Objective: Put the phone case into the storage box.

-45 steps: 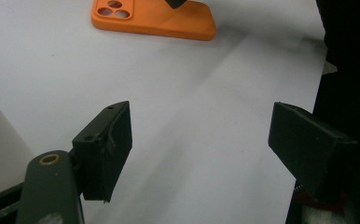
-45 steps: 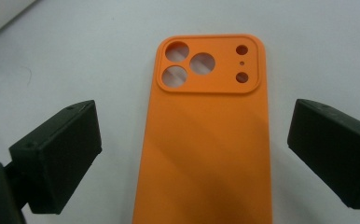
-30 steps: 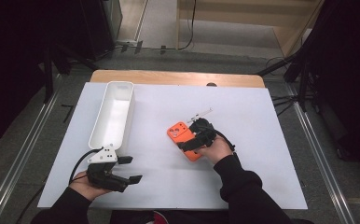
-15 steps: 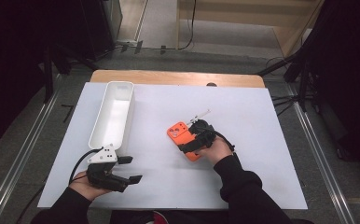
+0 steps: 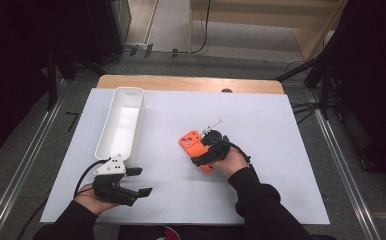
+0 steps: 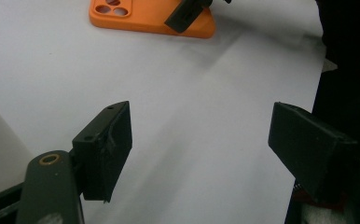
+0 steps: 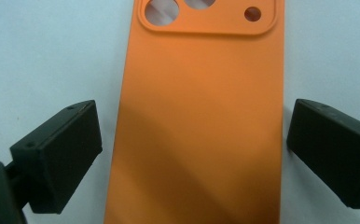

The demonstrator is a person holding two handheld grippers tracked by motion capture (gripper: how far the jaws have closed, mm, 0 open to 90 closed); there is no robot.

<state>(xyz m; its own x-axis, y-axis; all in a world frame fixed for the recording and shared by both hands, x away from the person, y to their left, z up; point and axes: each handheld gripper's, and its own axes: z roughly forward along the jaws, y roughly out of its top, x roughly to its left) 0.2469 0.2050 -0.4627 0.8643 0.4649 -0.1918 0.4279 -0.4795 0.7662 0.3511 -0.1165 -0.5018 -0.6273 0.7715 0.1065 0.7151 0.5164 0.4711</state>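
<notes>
Since a second ago our right gripper (image 5: 207, 150) has barely moved, jaws apart astride the orange phone case (image 5: 192, 144) at worktop (image 5: 261, 200) centre; we judge a grasp imminent. Its long axis runs 11 to 5 o'clock, camera cutout toward 11. Our left gripper (image 5: 140, 181) waits, jaws apart, at 7 o'clock.

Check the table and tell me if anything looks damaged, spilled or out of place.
Nothing stands out. The orange phone case lies flat and intact between the open jaws of the right hand-held gripper. The white tray sits upright, with no spill visible. The left hand-held gripper hovers open.
</notes>
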